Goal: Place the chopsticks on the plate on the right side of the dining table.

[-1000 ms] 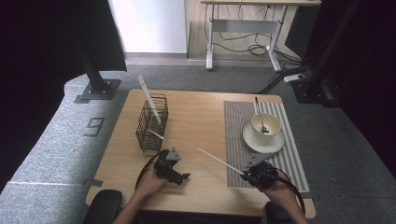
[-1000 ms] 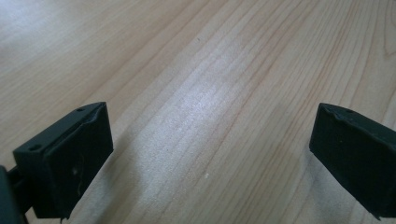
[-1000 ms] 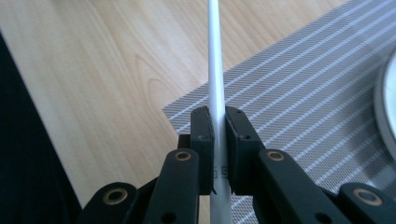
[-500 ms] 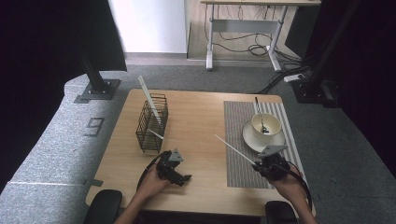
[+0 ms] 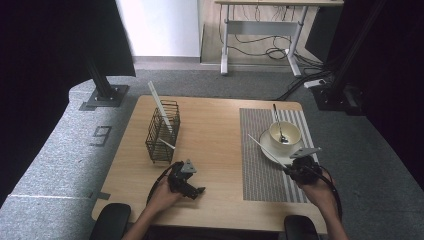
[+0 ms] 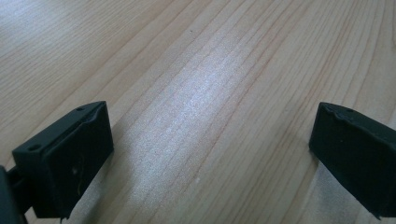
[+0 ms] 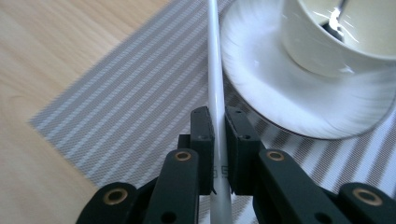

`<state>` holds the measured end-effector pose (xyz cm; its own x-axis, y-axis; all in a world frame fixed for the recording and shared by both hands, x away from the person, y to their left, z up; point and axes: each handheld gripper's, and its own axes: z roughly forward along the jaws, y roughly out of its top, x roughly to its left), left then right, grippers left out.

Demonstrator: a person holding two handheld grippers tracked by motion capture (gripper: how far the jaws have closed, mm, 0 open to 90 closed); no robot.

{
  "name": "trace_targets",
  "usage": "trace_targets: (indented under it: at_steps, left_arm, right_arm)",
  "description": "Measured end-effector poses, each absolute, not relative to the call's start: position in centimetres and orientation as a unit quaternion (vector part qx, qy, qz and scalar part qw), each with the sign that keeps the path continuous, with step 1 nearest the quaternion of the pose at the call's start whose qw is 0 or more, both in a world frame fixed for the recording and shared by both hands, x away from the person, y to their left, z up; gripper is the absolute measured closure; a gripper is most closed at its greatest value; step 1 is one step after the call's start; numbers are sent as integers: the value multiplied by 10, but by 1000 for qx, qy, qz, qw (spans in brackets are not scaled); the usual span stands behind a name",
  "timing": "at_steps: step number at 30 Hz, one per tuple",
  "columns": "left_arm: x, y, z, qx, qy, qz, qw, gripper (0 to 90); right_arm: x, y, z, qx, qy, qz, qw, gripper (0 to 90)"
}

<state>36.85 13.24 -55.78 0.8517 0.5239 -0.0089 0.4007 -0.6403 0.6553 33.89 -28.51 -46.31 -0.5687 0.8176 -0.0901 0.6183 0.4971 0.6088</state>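
Note:
My right gripper (image 5: pixel 295 167) is shut on a thin white stick (image 7: pixel 215 88), a chopstick by its look, which juts up and to the left from the jaws over the striped placemat (image 5: pixel 260 165). The stick (image 5: pixel 262 147) passes beside the rim of a white saucer (image 7: pixel 261 88). On the saucer (image 5: pixel 267 150) stands a white cup (image 5: pixel 285 134) with a metal spoon (image 5: pixel 278 122) in it. My left gripper (image 5: pixel 192 189) rests low over the bare wood (image 6: pixel 201 93) near the front edge, open with nothing between its fingers (image 6: pixel 70 158).
A black wire basket (image 5: pixel 162 131) stands at the left of the table, with a white stick (image 5: pixel 159 111) upright in it and another (image 5: pixel 167 144) leaning out. The wooden table (image 5: pixel 215 120) lies bare between basket and placemat.
My right gripper has carried the white stick to the right across the placemat, up to the saucer. The left gripper has stayed where it was.

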Motion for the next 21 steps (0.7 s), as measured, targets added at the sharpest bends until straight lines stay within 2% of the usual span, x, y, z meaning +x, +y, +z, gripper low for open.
trace_targets:
  at_steps: [21]
  left_arm:
    - [369, 132, -558, 901, 257, 91, 337, 0]
  right_arm:
    - [379, -313, -489, 467, 838, 225, 173, 817]
